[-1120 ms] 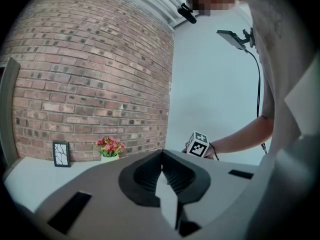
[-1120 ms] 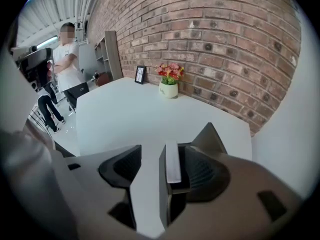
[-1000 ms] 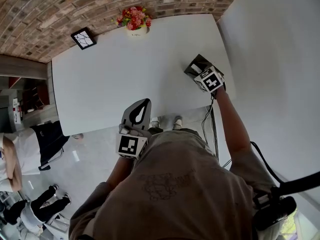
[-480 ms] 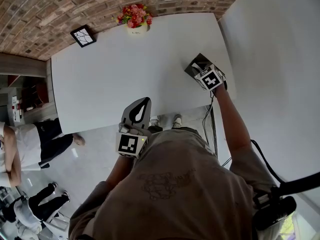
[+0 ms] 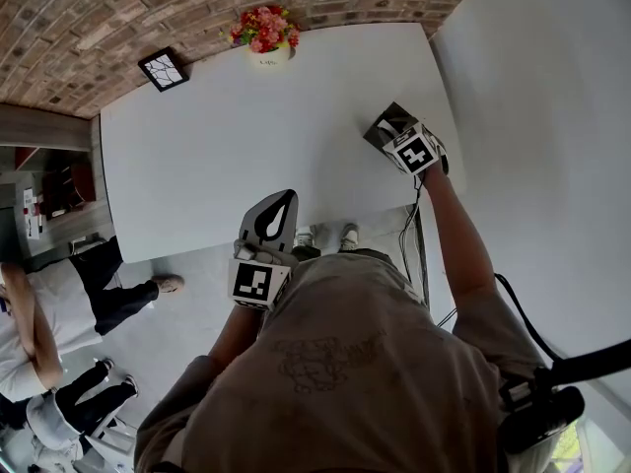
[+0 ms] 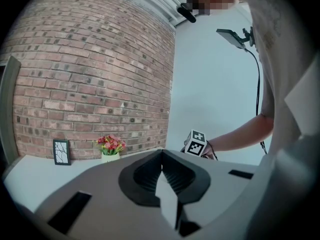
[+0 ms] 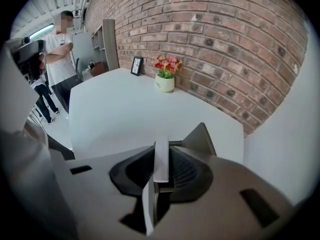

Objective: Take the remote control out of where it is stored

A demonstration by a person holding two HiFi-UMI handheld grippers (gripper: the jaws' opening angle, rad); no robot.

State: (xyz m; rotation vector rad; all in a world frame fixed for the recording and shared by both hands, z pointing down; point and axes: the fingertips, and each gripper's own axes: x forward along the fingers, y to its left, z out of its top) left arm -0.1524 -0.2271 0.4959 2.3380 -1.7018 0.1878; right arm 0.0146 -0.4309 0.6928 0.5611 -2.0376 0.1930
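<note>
White slab in right claw: we read it as the remote control (image 7: 161, 165), edge-on and upright, thin side toward the camera.
Right gripper (image 7: 164, 145): jaws have just been closing and now stand narrow, with the pads pressed on the remote's two flat faces.
Remote location: between the right jaws, just at the grey holder (image 5: 383, 129). Its lower end is hidden behind the claw, so we can't tell if it's clear of the holder.
Holder: dark grey box, one corner poking up past the right jaw on the far side. It stands on the white table (image 5: 217, 156) close to the right edge.
Right claw pose: angled steeply down over the holder, marker cube facing up.
Left gripper (image 6: 161, 153): jaws closed tip to tip, nothing between them and touching nothing. We see it held over the table's near edge, well left of the holder.
Far edge of table: flower pot (image 5: 264, 35) with red and pink blooms, and a small black picture frame (image 5: 164, 72) to its left, both by the brick wall.
</note>
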